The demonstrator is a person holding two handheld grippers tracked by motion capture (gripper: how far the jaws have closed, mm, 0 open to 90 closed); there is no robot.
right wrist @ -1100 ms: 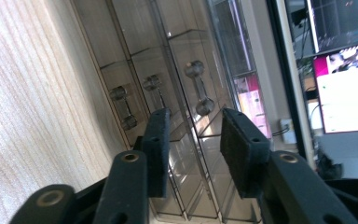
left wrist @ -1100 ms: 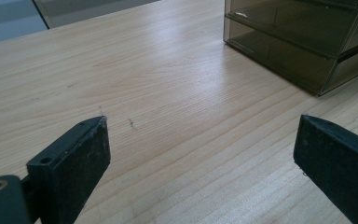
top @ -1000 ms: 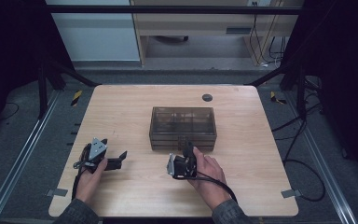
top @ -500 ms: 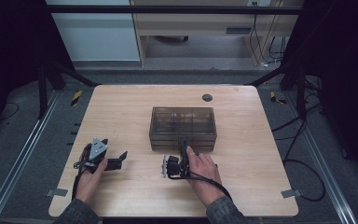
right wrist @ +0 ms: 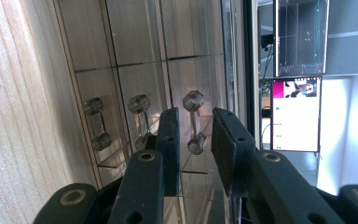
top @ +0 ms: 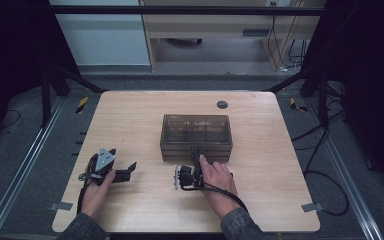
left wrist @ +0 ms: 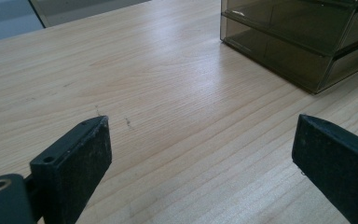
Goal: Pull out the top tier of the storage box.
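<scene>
Smoky drawer handle (right wrist: 193, 122), right tool (right wrist: 195, 133) newly closer (rolled sideways), narrowing

One drawer cabinet (top: 196, 135) with three handles (right wrist: 193, 122), and two grippers (top: 196, 152).

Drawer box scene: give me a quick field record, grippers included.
unit: smoky translucent three-drawer box on wooden table
right gripper: rolled sideways, jaws straddling top drawer handle, have just been closing, gap visible, no pad contact seen
left gripper: open, nothing between jaws, resting on the table left of box
drawers: all look closed
</scene>
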